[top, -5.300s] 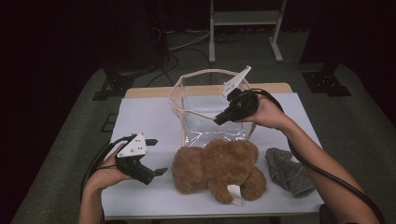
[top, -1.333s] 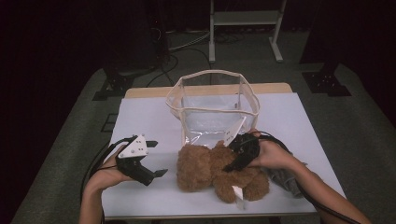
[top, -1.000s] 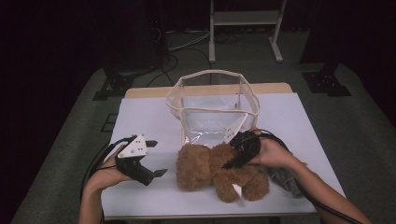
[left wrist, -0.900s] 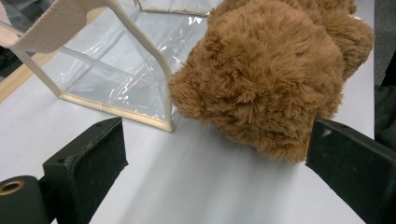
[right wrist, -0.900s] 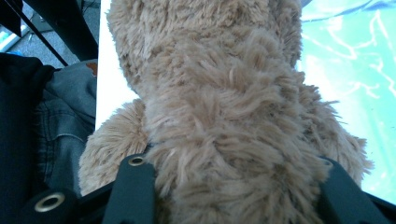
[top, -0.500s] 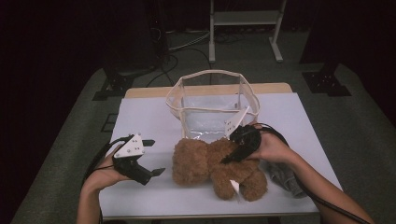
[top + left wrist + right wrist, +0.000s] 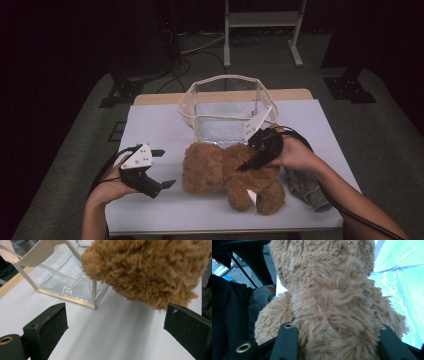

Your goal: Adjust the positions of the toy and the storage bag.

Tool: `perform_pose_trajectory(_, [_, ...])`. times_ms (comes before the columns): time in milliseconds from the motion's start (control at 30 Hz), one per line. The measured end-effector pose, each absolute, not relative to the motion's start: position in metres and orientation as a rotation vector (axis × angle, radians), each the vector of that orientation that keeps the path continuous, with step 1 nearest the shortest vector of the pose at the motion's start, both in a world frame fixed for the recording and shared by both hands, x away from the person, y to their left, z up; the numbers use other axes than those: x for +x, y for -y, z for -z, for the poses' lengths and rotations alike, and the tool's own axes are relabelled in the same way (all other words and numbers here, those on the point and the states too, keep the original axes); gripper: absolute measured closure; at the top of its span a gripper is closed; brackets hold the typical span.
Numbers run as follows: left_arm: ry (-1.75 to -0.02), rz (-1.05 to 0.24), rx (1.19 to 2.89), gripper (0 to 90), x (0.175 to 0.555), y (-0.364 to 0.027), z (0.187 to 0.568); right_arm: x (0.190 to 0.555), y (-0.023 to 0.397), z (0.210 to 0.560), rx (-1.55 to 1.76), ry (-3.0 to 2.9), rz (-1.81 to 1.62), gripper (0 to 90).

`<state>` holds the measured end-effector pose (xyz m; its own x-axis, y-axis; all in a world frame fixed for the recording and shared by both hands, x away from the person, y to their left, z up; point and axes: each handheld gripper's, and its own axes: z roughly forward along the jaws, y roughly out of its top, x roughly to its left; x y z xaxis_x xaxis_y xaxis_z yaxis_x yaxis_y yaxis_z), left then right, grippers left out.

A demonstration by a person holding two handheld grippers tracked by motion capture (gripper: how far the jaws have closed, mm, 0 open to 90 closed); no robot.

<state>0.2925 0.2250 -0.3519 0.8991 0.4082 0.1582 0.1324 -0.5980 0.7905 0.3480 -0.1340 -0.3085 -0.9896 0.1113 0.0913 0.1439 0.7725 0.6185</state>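
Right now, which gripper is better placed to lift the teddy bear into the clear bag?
Right. The right gripper is clamped on the teddy bear beside the clear bag; the left gripper stands open, holding nothing.

pretty dim room, black surroundings past 12 o'clock, white table top [image 7: 165, 125] is the one bright patch, soft shadow under the fluffy brown teddy bear [image 7: 150, 270], glare streaks on the clear plastic bag [image 7: 62, 282], fur up close kinda soft-focus, greenish tint at 3 o'clock in right gripper view

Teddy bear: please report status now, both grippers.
Right hand-held gripper shut on teddy bear. Left hand-held gripper open, nothing held. Clear bag stands behind bear; grey cloth beside it.
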Motion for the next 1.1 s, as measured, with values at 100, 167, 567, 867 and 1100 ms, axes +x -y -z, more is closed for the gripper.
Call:
perform_pose_trajectory(100, [-0.385,-0.412,2.201,4.1,0.293,-0.226,0.352,0.346,0.134,0.300,-0.199,2.916,1.028,58.3])
perform_pose_trajectory(167, [-0.389,-0.414,2.201,4.1,0.293,-0.227,0.351,0.345,0.134,0.292,-0.198,2.919,1.032,58.3])
perform_pose_trajectory(567, [-0.383,-0.428,2.193,4.1,0.291,-0.230,0.349,0.344,0.139,0.228,-0.195,2.929,1.114,58.0])
perform_pose_trajectory(867, [-0.383,-0.435,2.187,4.1,0.291,-0.233,0.348,0.347,0.136,0.170,-0.183,2.980,1.151,57.8])
perform_pose_trajectory(1100, [-0.382,-0.432,2.182,4.1,0.290,-0.234,0.349,0.358,0.128,0.131,-0.192,3.036,1.163,57.5])
